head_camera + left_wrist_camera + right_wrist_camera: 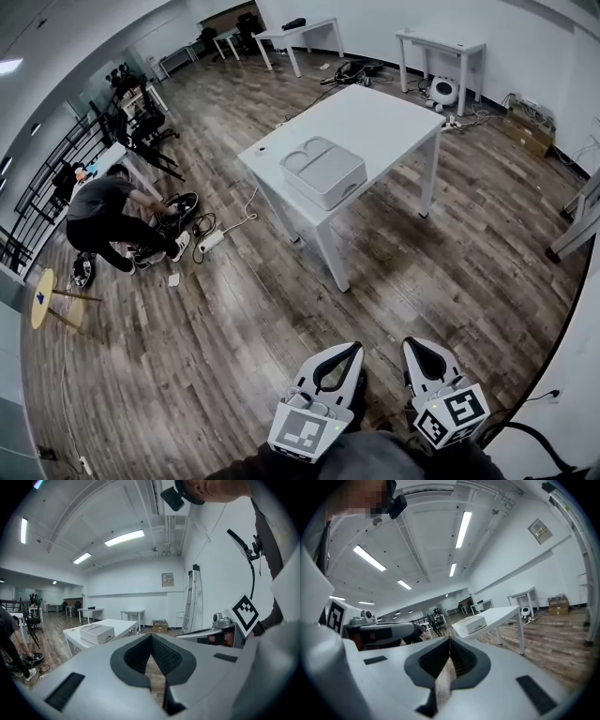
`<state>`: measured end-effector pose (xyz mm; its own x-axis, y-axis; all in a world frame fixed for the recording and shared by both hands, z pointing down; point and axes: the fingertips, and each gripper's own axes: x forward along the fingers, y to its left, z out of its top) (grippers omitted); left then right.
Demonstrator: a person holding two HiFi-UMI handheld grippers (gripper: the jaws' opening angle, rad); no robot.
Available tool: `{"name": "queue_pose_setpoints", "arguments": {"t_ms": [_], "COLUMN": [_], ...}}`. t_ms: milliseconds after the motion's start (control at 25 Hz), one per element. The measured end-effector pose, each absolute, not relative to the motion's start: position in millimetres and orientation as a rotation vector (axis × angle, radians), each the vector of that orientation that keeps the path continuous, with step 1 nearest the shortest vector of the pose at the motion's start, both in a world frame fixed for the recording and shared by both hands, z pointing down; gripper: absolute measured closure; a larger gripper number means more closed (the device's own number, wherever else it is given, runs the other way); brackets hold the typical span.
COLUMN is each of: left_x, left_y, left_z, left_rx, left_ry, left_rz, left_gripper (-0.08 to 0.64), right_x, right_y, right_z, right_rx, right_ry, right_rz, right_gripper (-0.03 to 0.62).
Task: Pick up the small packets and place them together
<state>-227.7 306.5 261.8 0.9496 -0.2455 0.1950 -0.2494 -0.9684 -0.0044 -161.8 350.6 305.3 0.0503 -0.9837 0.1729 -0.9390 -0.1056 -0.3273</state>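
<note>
A white table (394,117) stands in the middle of a wood-floored room, well ahead of both grippers, with only bare floor (281,328) between. On the table lies a pale grey lidded box (323,172) toward its near end, and a small round thing (261,148) sits by the left corner, too small to name. The small packets cannot be made out in any view. To the left a person (103,211) crouches among dark equipment, with a white power strip (211,241) and its cable on the floor just beside, and a yellow round stool (41,298) nearer the wall. More white tables (441,42) line the far wall, cardboard boxes (530,127) rest in the right corner, and a ladder (192,597) leans against the wall. The left gripper (357,346) and right gripper (409,341) are side by side at the bottom of the head view, both pointing toward the table. Each has its jaws closed tip to tip with nothing between them, and neither touches anything.
</note>
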Motion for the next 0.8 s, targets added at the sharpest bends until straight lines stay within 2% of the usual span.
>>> {"name": "queue_pose_setpoints", "arguments": {"t_ms": [400,800], "left_x": [-197,-177], "left_y": [192,147], "left_z": [263,271], "left_rx": [3.069,3.030], "left_ry": [-0.365,-0.343], "left_rz": [0.288,0.296], "left_gripper": [0.574,0.572], "right_x": [-134,-114], "right_y": [236,188], "right_z": [303,297], "right_rx": [-2.198,-2.239], "right_ry": [2.022,2.032], "right_rz": [-0.562,-0.542], "right_gripper": [0.591,0.591]}}
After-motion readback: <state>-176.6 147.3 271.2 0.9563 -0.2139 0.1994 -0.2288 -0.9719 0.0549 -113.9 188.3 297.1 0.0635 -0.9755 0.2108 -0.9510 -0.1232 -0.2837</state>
